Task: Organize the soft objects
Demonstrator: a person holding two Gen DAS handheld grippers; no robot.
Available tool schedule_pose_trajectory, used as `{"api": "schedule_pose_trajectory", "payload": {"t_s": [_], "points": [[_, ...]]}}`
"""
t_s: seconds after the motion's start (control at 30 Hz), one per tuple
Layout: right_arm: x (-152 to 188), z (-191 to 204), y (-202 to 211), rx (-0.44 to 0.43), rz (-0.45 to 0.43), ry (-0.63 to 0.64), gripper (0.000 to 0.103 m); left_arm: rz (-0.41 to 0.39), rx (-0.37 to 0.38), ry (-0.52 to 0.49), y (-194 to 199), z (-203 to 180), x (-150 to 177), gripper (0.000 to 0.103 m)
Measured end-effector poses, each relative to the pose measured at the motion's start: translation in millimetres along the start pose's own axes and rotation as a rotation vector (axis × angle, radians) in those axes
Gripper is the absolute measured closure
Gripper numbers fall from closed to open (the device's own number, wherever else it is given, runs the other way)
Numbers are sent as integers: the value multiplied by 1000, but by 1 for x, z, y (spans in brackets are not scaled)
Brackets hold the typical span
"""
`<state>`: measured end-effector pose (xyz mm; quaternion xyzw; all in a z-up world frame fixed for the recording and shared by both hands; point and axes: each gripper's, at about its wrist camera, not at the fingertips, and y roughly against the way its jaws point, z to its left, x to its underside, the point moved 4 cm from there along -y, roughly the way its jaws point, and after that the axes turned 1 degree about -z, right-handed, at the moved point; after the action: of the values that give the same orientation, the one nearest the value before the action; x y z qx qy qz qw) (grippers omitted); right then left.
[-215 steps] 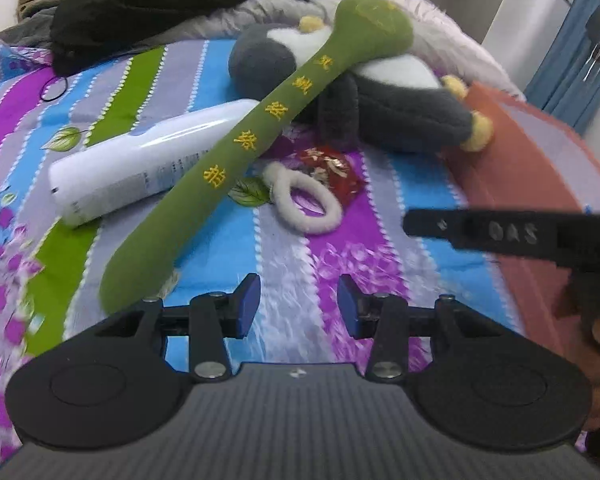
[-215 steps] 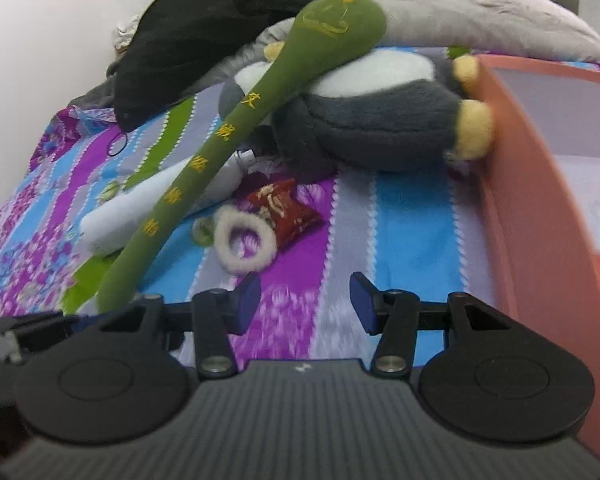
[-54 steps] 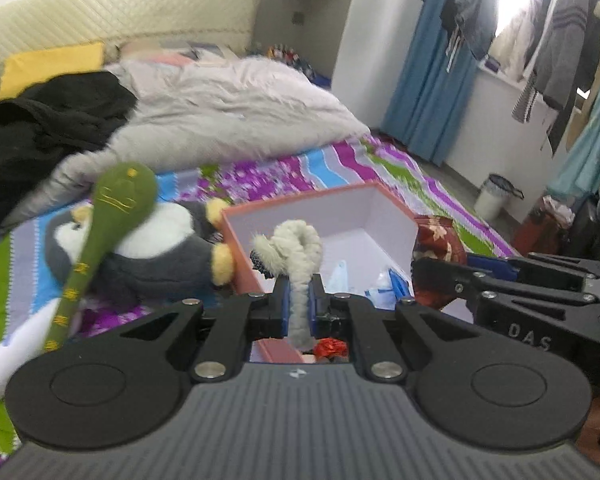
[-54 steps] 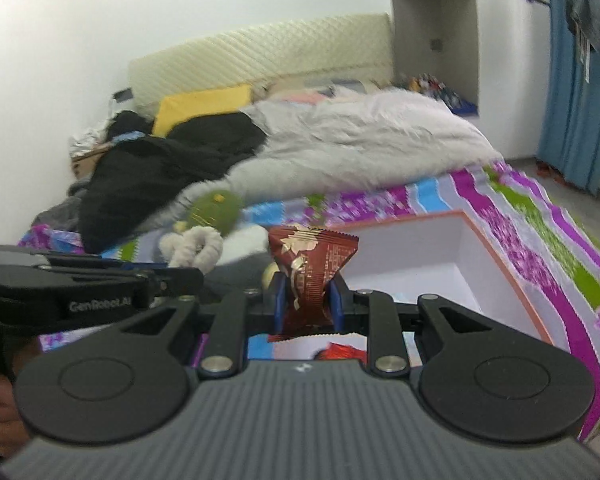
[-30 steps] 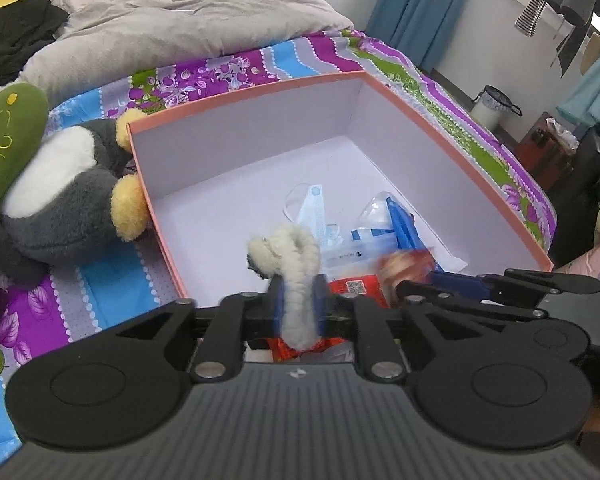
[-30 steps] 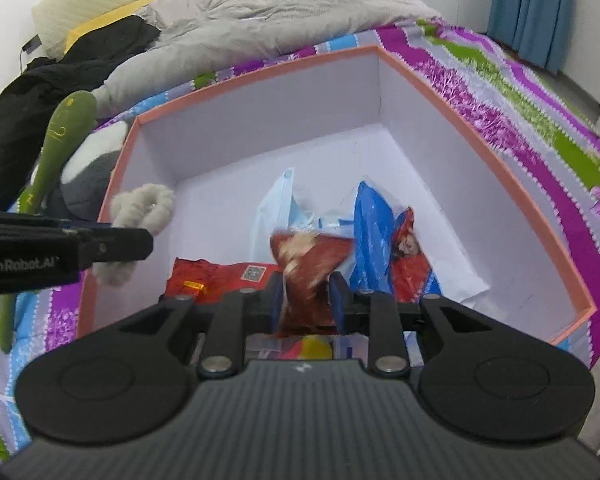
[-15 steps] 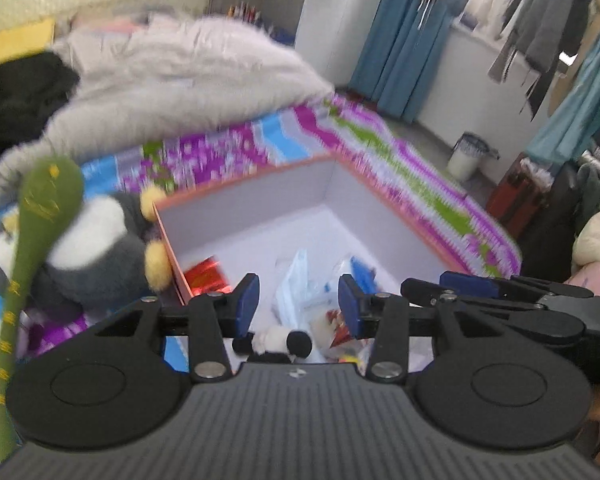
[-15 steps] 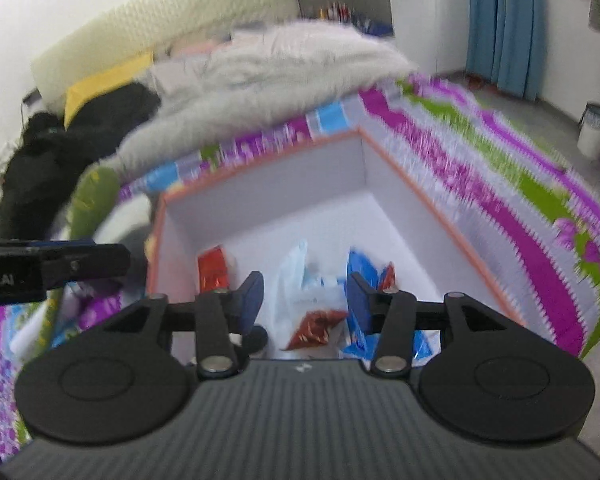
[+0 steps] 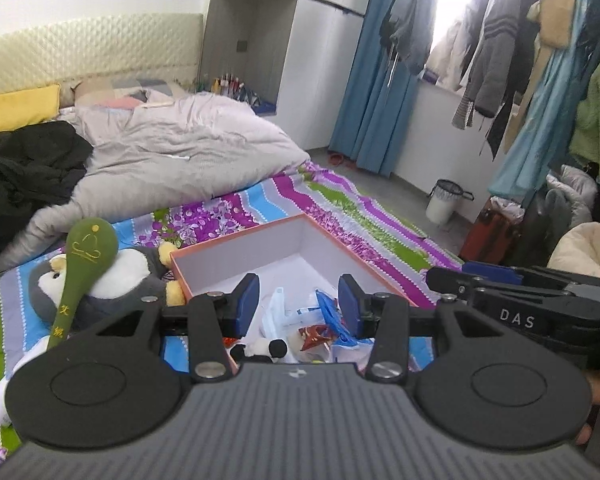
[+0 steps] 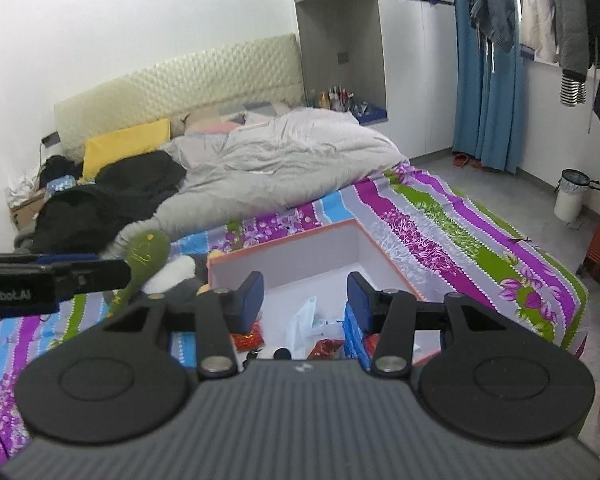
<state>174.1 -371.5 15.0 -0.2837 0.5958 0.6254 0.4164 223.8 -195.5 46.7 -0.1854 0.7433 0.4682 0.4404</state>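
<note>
Hovering above the box point(image 9: 236, 248) | left gripper point(image 9: 298, 303) and right gripper point(image 10: 305, 295) both spread, nothing pinched | green plush stick point(image 9: 85, 268) seen at left of frame beside box, laid over penguin toy point(image 9: 128, 280) | long axis slanted from upper right to lower left | left gripper judged nearer
</note>
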Motion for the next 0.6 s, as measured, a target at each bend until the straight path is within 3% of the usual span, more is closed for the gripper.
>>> {"api": "schedule_pose_trajectory", "payload": {"t_s": [0.13,0.33,0.6], "points": [[14,5,24,23,1,10,54,-23,15,3,33,-6,15,48],[39,13,44,27,26,25,54,-22,16,19,62,-4,36,47],[61,21,60,41,35,33,54,-25,-8,18,83,-6,57,46]]}}
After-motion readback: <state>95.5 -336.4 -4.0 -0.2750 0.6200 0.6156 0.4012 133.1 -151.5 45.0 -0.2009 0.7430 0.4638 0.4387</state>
